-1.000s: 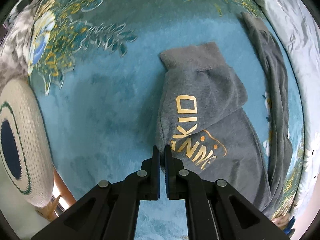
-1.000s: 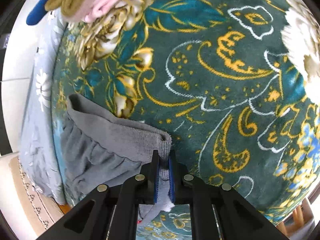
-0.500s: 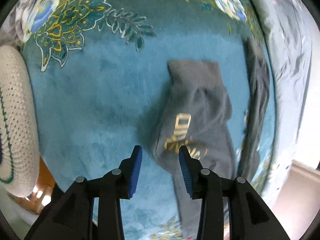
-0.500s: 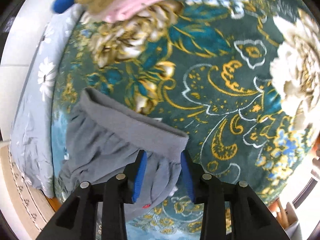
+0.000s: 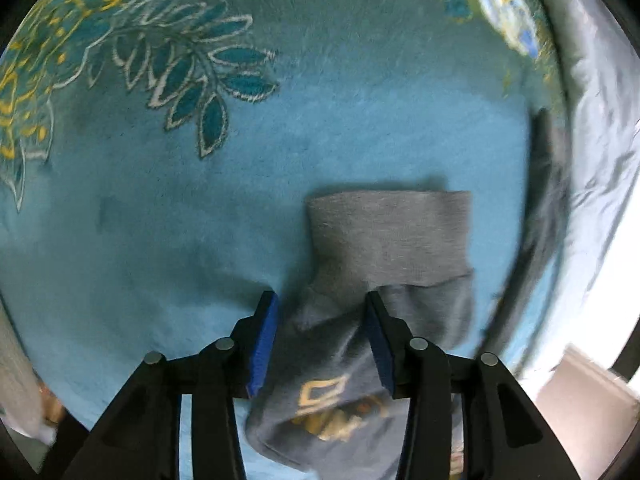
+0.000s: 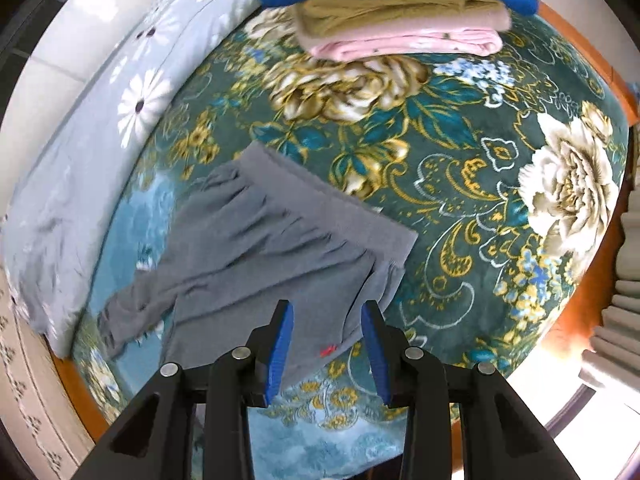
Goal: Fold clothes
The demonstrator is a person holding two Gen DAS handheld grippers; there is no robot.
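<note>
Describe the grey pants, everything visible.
The grey pants look like soft fleece and lie flat on the floral blanket, with a gathered elastic waistband and a small red mark near it. The left wrist view shows a ribbed cuff and gold lettering, blurred, on a leg. Both the left gripper and the right gripper are open above the pants, gripping nothing. A folded pile lies apart from them.

Left claw (image 5: 322, 298): two black fingers spread wide apart, blue pads (image 5: 262, 344) facing each other, nothing gripped between them, tips pointing forward and down. Right claw (image 6: 328, 306): same pose, black fingers parted, blue pads (image 6: 280, 346) on inner faces, gap between them empty, tips angled downward.
</note>
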